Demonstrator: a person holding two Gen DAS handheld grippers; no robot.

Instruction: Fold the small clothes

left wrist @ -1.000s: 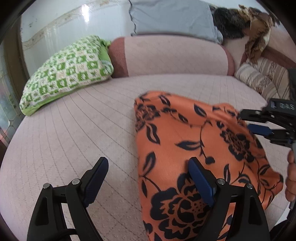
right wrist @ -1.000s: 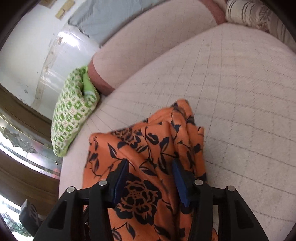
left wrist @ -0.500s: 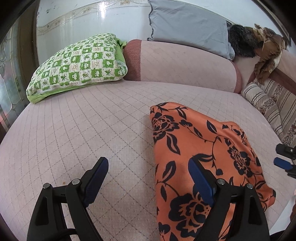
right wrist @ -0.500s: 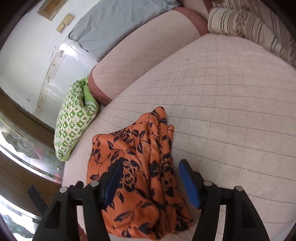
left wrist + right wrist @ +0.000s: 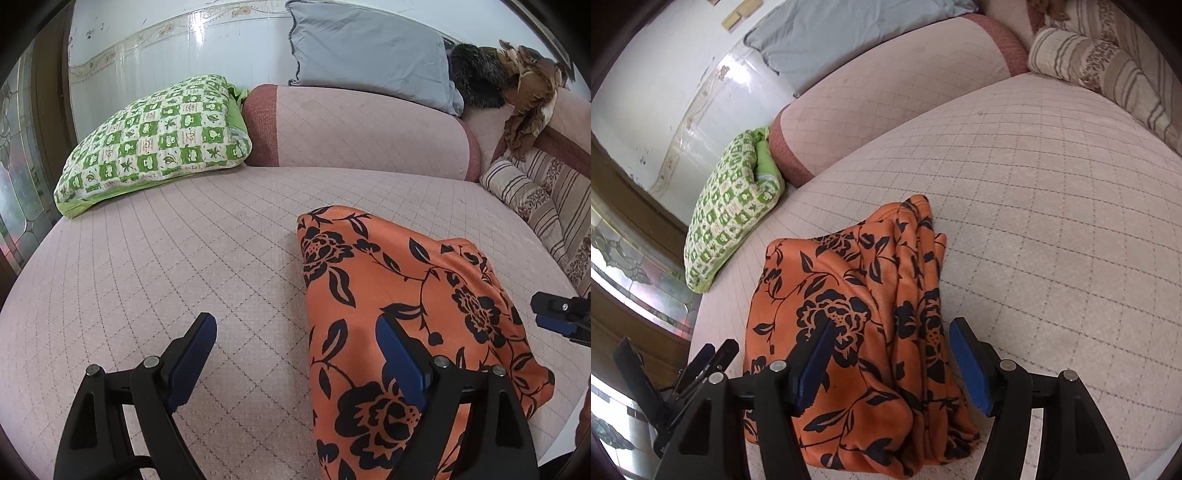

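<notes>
Left gripper jaws wide apart, nothing between them; right finger over folded orange floral cloth lying toward the right edge of the quilted pink bed. Green checked pillow at far left corner

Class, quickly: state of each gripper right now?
Left gripper: open, holding nothing.
Right gripper: open above the folded orange floral garment, not gripping it.

Pink quilted bed, folded orange floral garment, green checked pillow
</notes>
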